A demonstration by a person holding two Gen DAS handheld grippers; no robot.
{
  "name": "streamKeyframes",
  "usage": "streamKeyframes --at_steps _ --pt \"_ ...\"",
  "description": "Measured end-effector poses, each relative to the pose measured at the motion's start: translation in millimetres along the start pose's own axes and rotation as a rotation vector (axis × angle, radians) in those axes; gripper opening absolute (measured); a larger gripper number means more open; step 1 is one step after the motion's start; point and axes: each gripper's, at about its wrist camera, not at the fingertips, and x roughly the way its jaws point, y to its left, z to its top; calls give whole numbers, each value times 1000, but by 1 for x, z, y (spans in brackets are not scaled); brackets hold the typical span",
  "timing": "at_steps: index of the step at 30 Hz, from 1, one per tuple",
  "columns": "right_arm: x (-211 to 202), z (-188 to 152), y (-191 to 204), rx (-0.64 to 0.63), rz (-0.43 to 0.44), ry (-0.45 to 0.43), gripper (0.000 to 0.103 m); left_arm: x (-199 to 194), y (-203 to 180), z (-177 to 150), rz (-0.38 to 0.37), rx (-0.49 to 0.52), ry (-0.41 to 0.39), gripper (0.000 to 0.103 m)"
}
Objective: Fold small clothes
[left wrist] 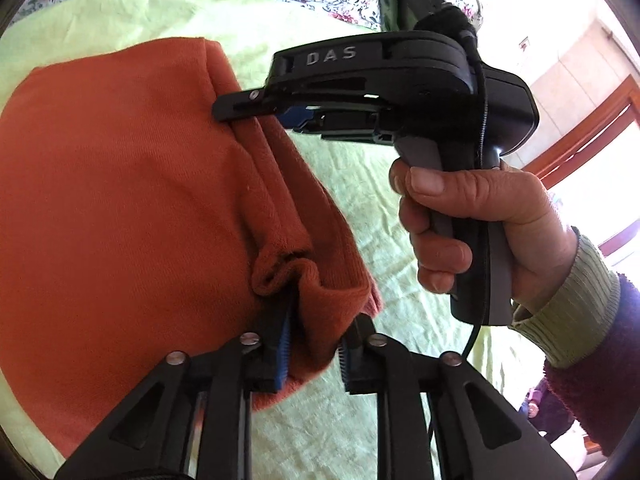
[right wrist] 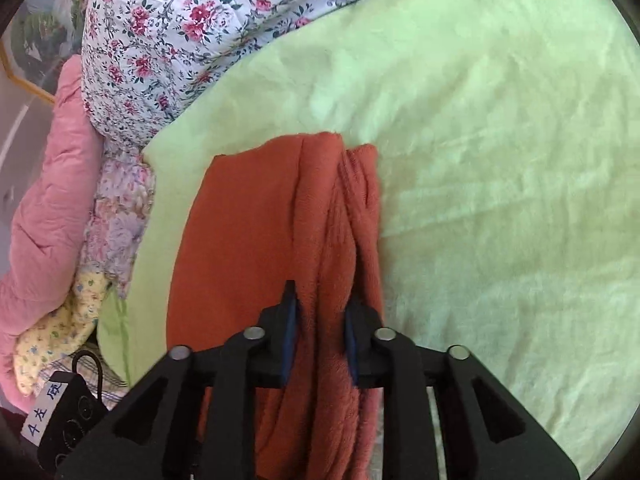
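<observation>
The orange fleece garment [right wrist: 256, 240] lies partly folded on the light green blanket [right wrist: 500, 160]. The left gripper [left wrist: 316, 344] has its fingers pinched on a bunched corner of it, while the right gripper [right wrist: 322, 336] clamps the layered edge farther along, beside the floral quilt [right wrist: 168, 40]

Right gripper clamped on the orange garment

I see my right gripper [right wrist: 320, 340] pinching a bunched fold of the orange garment [right wrist: 256, 232], which lies on the pale green blanket [right wrist: 500, 160]; a floral quilt [right wrist: 168, 40] and pink padded jacket [right wrist: 52, 184] sit at the left
</observation>
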Motion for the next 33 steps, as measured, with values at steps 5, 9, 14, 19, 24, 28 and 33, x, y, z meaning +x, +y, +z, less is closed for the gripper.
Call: streamKeyframes --at_steps 5,9,14,19,24,28,33 --pt "-18 -7 8 -22 -61 -20 29 -24 10 -12 -11 -19 -1 34" --pt "-35 -20 12 -24 -82 -43 44 -52 30 -28 5 -40 -17 45" --pt "-43 -37 14 7 -83 -38 50 -89 68 -47 40 -105 -36 50" --pt "-47 -53 16 45 -68 -40 60 -115 109 -58 85 -196 -53 52" --pt "-44 -62 16 60 -67 -24 64 -116 112 -51 137 -266 -76 57" --pt "-41 -60 17 63 -61 -19 67 -125 128 -51 152 -331 -90 64" --pt "-30 -58 18 51 -57 4 70 -111 152 -35 116 -404 -82 69"
